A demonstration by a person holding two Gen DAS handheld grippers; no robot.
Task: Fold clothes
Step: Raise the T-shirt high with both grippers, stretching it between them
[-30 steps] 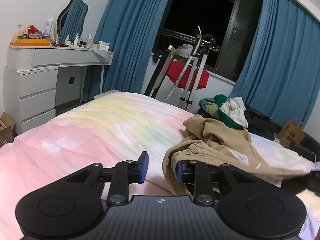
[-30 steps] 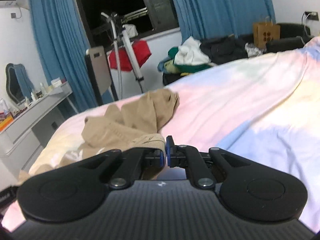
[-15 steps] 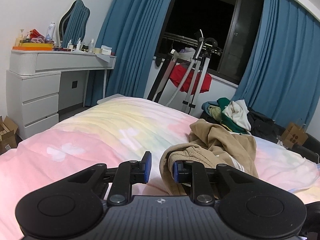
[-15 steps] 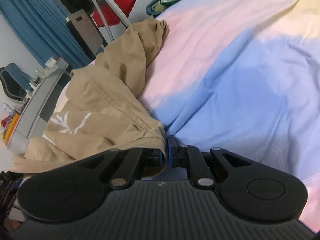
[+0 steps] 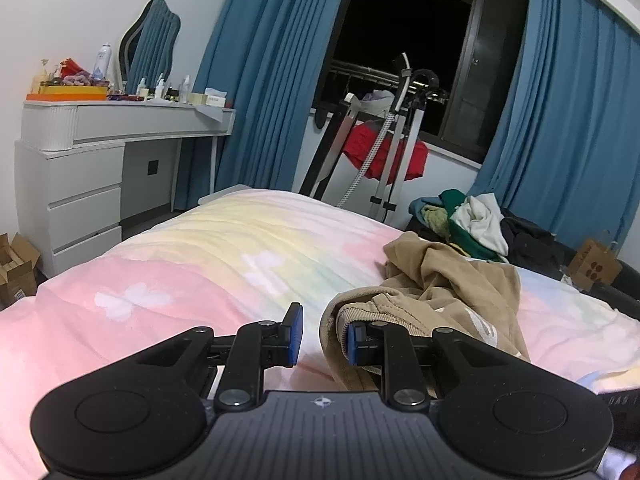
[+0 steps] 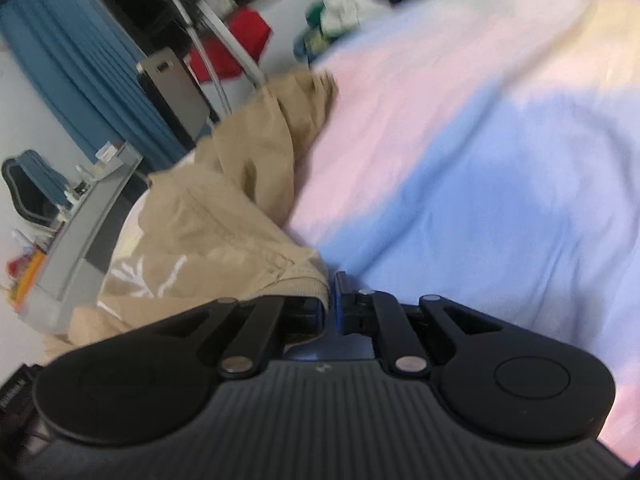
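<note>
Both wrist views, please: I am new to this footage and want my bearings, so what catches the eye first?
A crumpled tan garment lies in the middle of the pastel rainbow bedspread. The right gripper is shut on its ribbed hem, while the left gripper stands open with a fold of the cloth draped over one finger. Behind the bed, deep blue curtains frame a dark window.

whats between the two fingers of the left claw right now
In the left wrist view, the left claw stands open. Between its fingers are bare pink bedsheet and the ribbed hem of the crumpled tan sweatshirt, against the right finger.
</note>
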